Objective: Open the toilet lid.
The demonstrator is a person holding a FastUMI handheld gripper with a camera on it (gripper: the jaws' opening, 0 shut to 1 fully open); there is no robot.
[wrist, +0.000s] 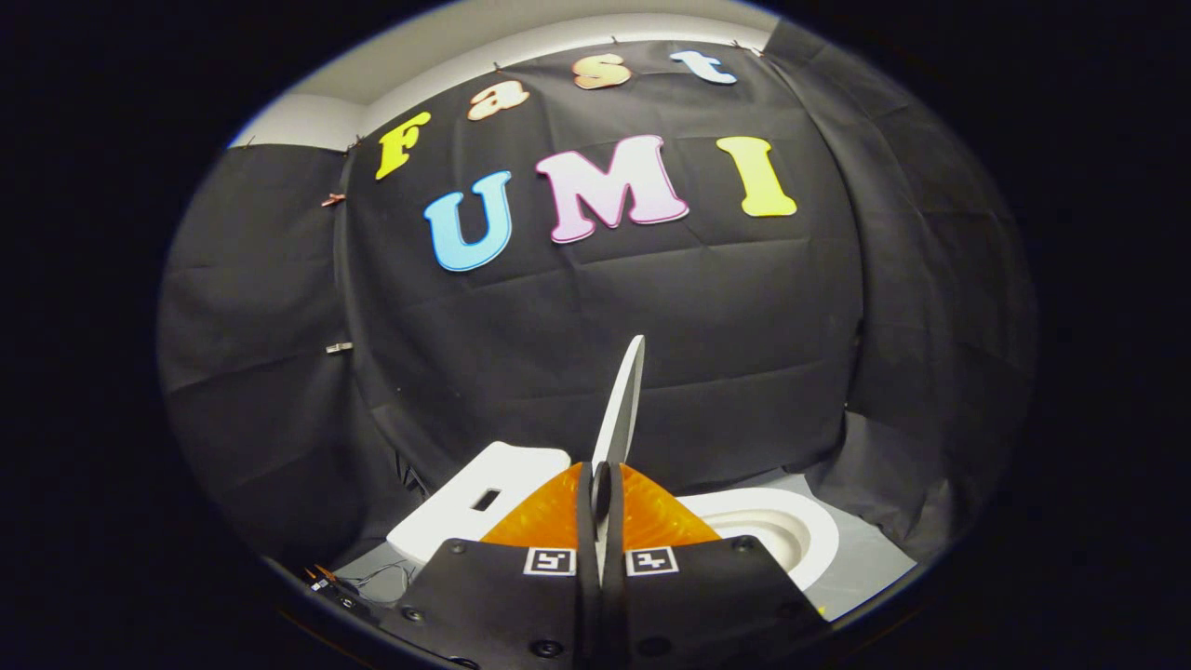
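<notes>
Black cloth [744,307] is hanging in creased folds as the booth's wall, with small clips [339,348] pinching it along a seam. A pale ceiling strip [521,46] is showing above it, and loose wires [372,579] are lying on the grey floor [870,563].

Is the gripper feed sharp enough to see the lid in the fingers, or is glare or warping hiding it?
Gripper view: even light and no glare; the toilet lid is sharp, standing edge-on, pinched in the gripper; fisheye bends the cloth wall; the bowl rim reads bright but clear.
</notes>
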